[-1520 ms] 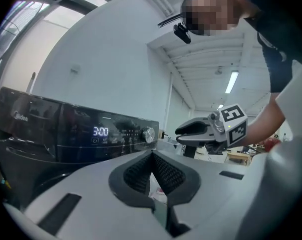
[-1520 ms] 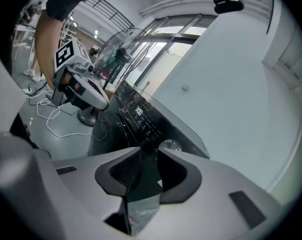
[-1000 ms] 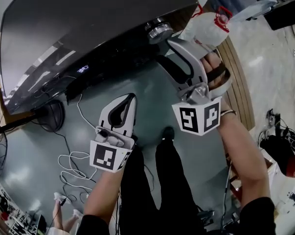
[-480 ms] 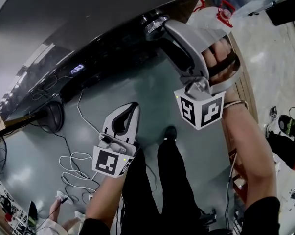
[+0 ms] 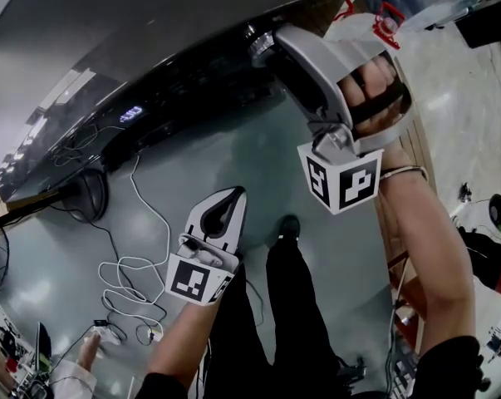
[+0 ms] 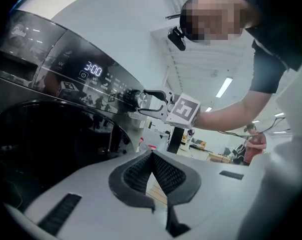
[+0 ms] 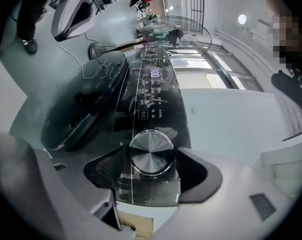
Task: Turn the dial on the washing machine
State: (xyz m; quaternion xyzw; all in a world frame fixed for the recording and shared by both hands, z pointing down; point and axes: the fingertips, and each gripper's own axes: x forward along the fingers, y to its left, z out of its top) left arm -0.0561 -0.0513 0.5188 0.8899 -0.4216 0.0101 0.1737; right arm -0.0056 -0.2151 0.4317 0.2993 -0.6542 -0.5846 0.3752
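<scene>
The right tongs (image 7: 150, 163) had just been opening and stood spread, the dial (image 7: 151, 152) on the washing machine (image 5: 150, 32) between them. The left tongs (image 6: 152, 157) were pressed together, empty, well apart from that dial.

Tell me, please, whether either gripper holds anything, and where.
Nothing is held: the right gripper has just been opening its jaws around the dial; the left gripper is shut, empty.
</scene>
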